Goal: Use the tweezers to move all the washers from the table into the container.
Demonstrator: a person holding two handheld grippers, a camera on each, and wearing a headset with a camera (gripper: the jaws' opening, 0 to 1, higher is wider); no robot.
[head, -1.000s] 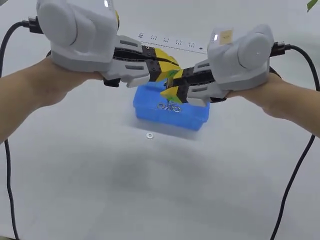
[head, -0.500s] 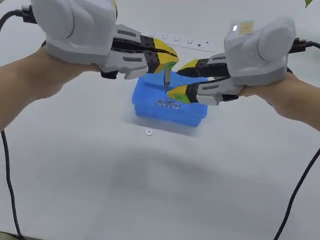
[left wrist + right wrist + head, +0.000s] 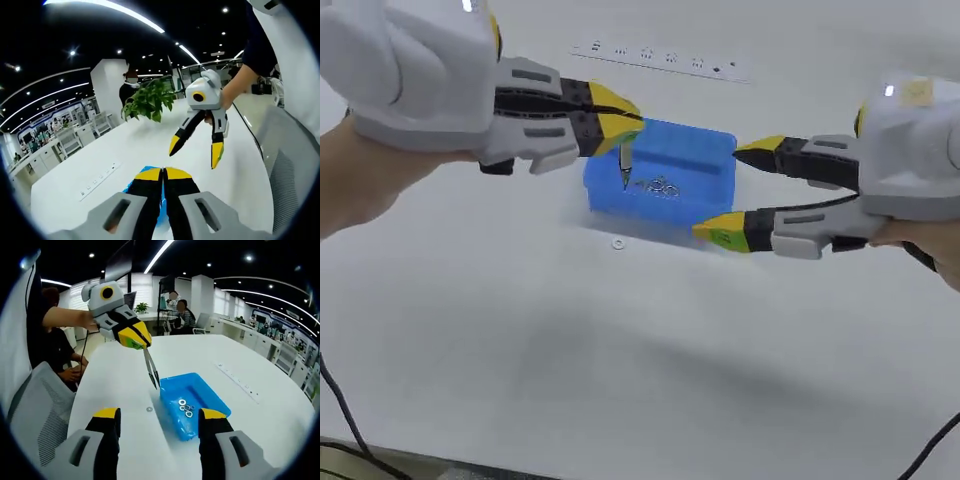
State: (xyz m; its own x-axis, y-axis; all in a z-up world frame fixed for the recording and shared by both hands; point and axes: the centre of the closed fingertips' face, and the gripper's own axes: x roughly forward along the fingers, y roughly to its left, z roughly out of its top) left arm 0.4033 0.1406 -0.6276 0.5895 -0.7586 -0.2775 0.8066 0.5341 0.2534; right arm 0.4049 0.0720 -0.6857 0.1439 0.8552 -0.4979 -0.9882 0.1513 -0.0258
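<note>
In the head view, the left tongs [image 3: 617, 118] are clamping the tweezers [image 3: 625, 166] at their top, with the tips pointing down over the blue container [image 3: 712, 142]. A cluster of washers [image 3: 660, 187] is lying inside it. One washer [image 3: 618, 243] is lying on the white tabletop [image 3: 620, 360], just in front of the container's near wall. The right tongs [image 3: 722, 192] are standing wide open and holding nothing, off the container's right end. A second ago they were pressed in against the left tongs above the container. Now they are pulling away to the side, leaving the tweezers to the left tongs alone.

In the left gripper view, this gripper's own yellow tips are sitting pressed together at the bottom. The right tongs [image 3: 195, 155] are hanging ahead with their jaws spread.

In the right gripper view, its own jaws are gaping well apart. The left tongs [image 3: 134, 338] are gripping the tweezers [image 3: 151, 371] above the container's near edge. The lone washer [image 3: 149, 409] is waiting just beside the container. Whether the tweezer tips are carrying anything is too small to tell.

Most washers are already in, so the job is nearing its end. The tweezers will probably need to swing out over that last washer.
</note>
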